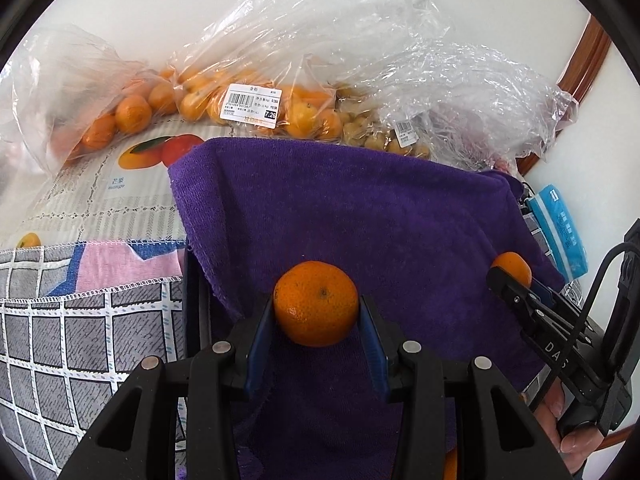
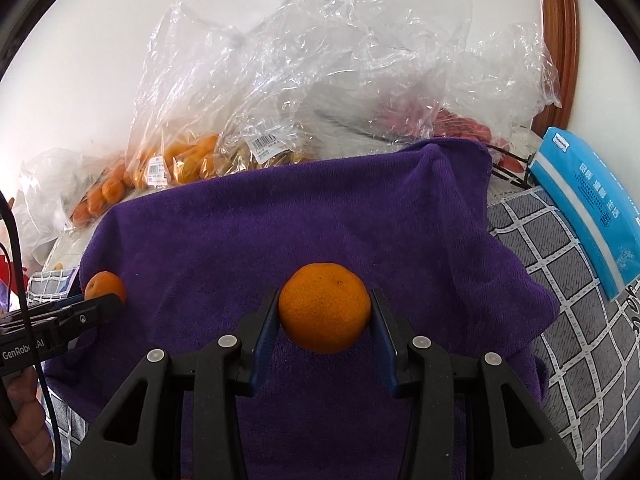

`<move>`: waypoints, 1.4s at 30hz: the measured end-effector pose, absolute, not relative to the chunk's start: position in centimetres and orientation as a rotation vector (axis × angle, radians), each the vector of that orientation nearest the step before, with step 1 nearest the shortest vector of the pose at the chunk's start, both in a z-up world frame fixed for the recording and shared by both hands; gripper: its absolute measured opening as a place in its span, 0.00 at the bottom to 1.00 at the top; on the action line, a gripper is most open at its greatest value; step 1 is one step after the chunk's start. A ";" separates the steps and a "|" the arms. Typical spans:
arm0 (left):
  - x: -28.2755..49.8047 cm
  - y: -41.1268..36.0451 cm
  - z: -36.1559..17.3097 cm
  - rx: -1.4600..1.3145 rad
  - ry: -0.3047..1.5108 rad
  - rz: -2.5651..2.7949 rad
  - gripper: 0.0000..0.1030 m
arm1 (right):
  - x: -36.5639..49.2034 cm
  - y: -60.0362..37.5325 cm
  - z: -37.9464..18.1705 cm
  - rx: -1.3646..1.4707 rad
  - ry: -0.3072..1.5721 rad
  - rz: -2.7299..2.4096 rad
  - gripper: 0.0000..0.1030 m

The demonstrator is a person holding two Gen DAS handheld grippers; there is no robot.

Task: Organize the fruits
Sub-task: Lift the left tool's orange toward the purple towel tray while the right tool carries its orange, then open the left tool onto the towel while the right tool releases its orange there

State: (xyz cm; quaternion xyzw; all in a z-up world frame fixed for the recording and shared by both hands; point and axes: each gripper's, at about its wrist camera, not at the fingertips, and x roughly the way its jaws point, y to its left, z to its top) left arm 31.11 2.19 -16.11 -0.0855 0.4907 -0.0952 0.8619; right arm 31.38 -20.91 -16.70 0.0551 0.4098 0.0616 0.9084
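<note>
Right gripper [image 2: 325, 312] jaws pinching mandarin [image 2: 325, 307], apparently aloft

- I count two grippers: left gripper [image 1: 316, 312], right gripper [image 2: 324, 312].
- Two loose tangerines, one clamped in each: left's tangerine [image 1: 316, 304], right's tangerine [image 2: 325, 307].
- One purple towel [image 1: 360, 208].
- One blue tissue pack [image 2: 592, 208].
- Clear plastic bags of fruit [image 1: 248, 92]: at least three; exact count unclear, they overlap.
- Two price labels readable, left view: [image 1: 253, 106], [image 1: 406, 133].

Two round orange tangerines, left tangerine [image 1: 316, 303] and right tangerine [image 2: 324, 307], each clamped above purple towel [image 1: 360, 208]
</note>
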 end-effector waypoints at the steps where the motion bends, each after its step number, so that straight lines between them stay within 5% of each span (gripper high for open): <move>1: 31.1 2.1 -16.1 -0.179 1.031 -0.200 0.39 | 31.4 -20.9 -16.7 0.112 0.846 0.127 0.42; 14: 30.5 2.1 -15.5 -0.167 1.034 -0.197 0.47 | 31.0 -21.0 -15.7 0.110 0.832 0.132 0.44; 20: 28.3 2.5 -12.9 -0.167 0.983 -0.178 0.50 | 29.0 -21.4 -12.9 0.118 0.779 0.123 0.57; 42: 12.6 3.6 -6.8 -0.164 0.782 -0.093 0.49 | 14.5 -23.4 -5.7 0.087 0.612 0.089 0.57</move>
